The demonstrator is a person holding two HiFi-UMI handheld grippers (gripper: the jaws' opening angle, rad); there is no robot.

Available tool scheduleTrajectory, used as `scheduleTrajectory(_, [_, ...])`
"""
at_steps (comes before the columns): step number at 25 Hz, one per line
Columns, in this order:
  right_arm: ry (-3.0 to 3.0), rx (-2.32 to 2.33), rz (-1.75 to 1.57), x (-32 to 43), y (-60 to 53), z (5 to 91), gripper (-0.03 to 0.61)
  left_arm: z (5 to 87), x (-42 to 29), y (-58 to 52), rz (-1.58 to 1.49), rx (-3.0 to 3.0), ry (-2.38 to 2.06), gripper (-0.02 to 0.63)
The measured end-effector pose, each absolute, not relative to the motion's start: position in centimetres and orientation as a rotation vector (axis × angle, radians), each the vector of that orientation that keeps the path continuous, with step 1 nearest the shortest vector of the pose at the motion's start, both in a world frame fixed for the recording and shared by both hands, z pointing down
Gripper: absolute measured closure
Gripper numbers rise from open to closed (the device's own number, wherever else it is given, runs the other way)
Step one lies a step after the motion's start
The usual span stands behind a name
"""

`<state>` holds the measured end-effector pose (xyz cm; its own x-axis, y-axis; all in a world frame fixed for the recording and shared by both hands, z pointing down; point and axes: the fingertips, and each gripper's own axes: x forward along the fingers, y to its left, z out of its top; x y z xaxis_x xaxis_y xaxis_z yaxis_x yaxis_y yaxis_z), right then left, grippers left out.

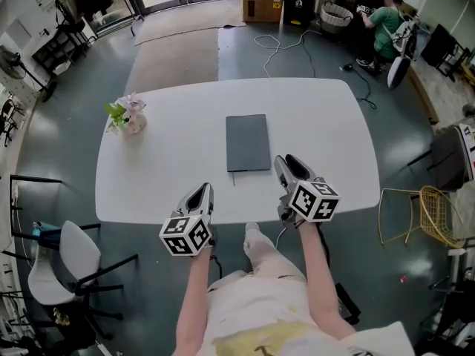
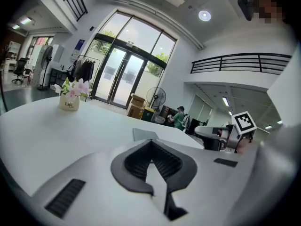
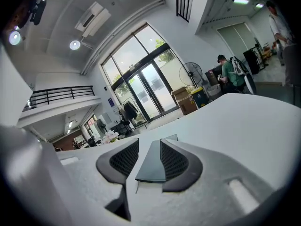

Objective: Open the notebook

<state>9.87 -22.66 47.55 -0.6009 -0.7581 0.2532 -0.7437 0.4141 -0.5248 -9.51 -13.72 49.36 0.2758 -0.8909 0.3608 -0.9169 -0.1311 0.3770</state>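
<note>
Two grippers are low over the near side of the desk, and neither has touched anything yet. The notebook lies closed and flat in the middle of the white top. Its long sides run away from me and one short edge faces me. I can't tell which long side is the spine.

My right gripper sits just beside the notebook's near right corner, angled in toward it. In the right gripper view its jaws are spread. The grey cover shows through the gap, but I judge nothing is gripped and the pads are clear of it. I think that's why the jaws are open at that corner: a free edge there is the easiest place to slip one jaw under the cover.

My left gripper is further back, near the desk's front edge and left of the notebook. In the left gripper view its jaws meet at the tips with nothing between them, and the notebook is only a sliver beyond. Closed like that, I reckon it works as a blunt pusher to pin the back cover while the right lifts.

The small flower pot stands well apart at the far left, out of the way. Opening hasn't begun.
</note>
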Motion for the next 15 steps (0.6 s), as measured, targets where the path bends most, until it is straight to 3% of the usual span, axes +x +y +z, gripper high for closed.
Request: scheduleTrajectory(15, [2.714,-1.367,-1.238,8.3,-29.0,54.9,0.449,54.4,-7.3,-20.7,0.144,1.958,-1.475,0.615])
